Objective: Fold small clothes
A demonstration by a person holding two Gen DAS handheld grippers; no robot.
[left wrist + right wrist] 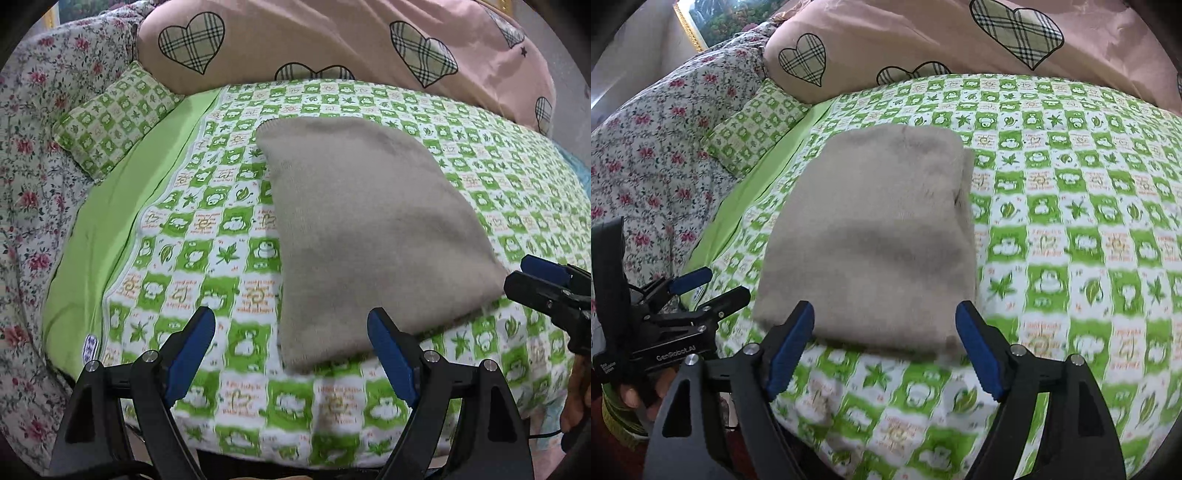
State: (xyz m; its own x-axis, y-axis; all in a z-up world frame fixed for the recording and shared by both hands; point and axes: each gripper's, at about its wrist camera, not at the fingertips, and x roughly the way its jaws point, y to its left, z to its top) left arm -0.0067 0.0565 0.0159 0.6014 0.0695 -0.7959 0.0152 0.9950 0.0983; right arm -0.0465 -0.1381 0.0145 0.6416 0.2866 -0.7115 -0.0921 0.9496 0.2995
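Observation:
A beige fuzzy garment (365, 229) lies folded into a flat rectangle on the green-and-white checked bedsheet (207, 236); it also shows in the right wrist view (875, 236). My left gripper (291, 325) is open and empty, just short of the garment's near left corner. My right gripper (884, 321) is open and empty, its jaws straddling the garment's near edge without closing on it. The right gripper also shows at the right edge of the left wrist view (528, 275), and the left gripper shows at the left in the right wrist view (713, 284).
A pink pillow with plaid hearts (332, 40) lies at the far side of the bed. A small checked pillow (114, 114) and a floral quilt (29, 155) lie to the left. A plain green sheet strip (110, 221) runs along the left.

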